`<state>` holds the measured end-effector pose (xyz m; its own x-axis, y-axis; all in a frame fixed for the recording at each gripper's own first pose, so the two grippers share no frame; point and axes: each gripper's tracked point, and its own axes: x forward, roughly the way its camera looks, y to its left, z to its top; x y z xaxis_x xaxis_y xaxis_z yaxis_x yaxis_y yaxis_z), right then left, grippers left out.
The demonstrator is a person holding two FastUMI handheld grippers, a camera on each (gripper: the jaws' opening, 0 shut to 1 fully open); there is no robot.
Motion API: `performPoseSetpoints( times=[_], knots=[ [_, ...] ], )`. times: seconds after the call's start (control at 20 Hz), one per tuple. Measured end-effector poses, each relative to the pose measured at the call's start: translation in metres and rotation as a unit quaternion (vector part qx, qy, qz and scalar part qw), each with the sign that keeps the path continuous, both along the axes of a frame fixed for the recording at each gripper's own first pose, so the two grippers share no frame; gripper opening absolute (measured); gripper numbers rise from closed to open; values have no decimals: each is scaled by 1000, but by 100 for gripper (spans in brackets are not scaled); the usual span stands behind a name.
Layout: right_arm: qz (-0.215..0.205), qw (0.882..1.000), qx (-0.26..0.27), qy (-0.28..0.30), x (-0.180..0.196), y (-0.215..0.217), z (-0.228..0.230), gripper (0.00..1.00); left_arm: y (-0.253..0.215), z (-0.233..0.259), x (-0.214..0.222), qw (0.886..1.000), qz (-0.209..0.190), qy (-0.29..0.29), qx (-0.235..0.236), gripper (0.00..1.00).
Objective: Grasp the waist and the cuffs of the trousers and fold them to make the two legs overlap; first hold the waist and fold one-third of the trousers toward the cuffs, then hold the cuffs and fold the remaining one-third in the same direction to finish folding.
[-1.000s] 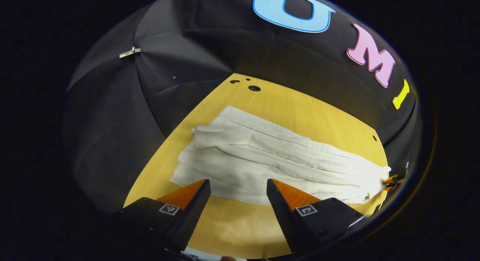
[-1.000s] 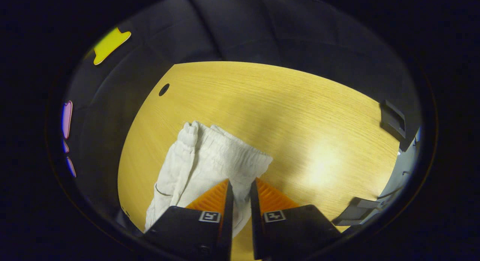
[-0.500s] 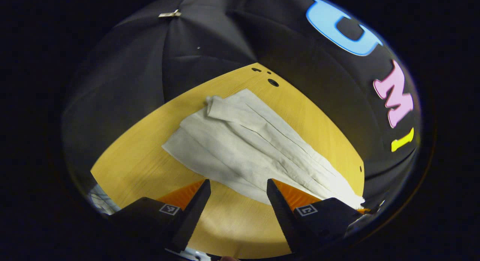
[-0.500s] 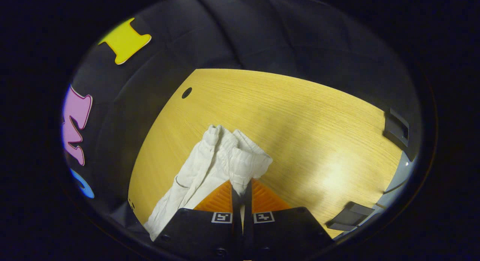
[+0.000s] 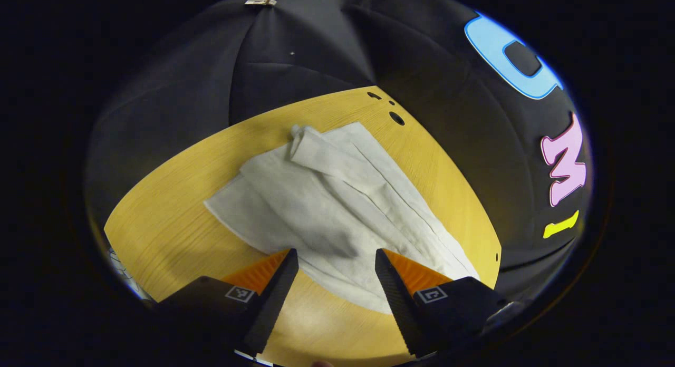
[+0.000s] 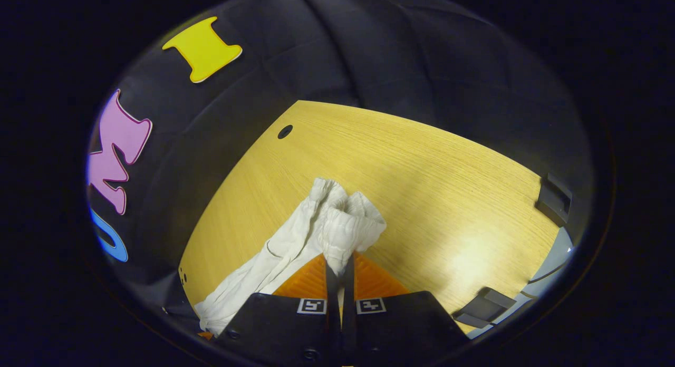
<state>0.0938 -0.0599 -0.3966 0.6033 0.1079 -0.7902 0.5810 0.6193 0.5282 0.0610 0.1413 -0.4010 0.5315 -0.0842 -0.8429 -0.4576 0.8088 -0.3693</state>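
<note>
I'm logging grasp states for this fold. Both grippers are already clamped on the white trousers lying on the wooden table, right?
Not quite. The right gripper is clamped on the bunched waist end of the white trousers, as the right gripper view shows. The left gripper is open, its fingers spread over the trousers without pinching them, as the left gripper view shows. The trousers do lie on the wooden table.
</note>
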Motion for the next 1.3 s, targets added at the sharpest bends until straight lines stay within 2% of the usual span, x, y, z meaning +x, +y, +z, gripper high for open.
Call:
performPoseSetpoints(
  times=[0.15,0.2,0.25,0.35,0.4,0.45,0.5,0.6,0.75,0.95,1.3],
  knots=[
    [2,1000,0,-2,0,0,-1,6,-4,-7,16,1000,-10,7,16,93],
    [3,1000,-1,-2,0,1,-1,6,-4,-9,22,999,-15,9,29,96],
    [5,1000,-2,-2,-1,1,-1,6,-4,-14,22,998,-24,21,45,94],
    [7,1000,-5,0,0,2,-2,6,3,-23,29,995,-38,28,85,53],
    [6,1000,-4,-2,2,2,0,6,-1,-23,34,996,-41,17,79,32],
    [4,1000,-4,-5,1,2,1,6,-6,-24,35,997,-36,10,63,29],
    [2,1000,-3,-10,-1,0,4,6,-8,-22,36,999,-22,-3,45,16],
    [-2,1000,-6,-22,-3,-4,10,6,-7,-24,34,1000,4,-15,7,8],
    [-4,998,-13,-57,-6,-9,28,6,-7,-28,27,999,17,-23,-34,6],
    [9,993,-23,-115,-4,-8,58,6,-23,-34,18,999,13,-19,-48,6],
    [76,976,-37,-202,12,42,135,5,-42,-45,14,998,-18,-12,-52,6]
  ],
)
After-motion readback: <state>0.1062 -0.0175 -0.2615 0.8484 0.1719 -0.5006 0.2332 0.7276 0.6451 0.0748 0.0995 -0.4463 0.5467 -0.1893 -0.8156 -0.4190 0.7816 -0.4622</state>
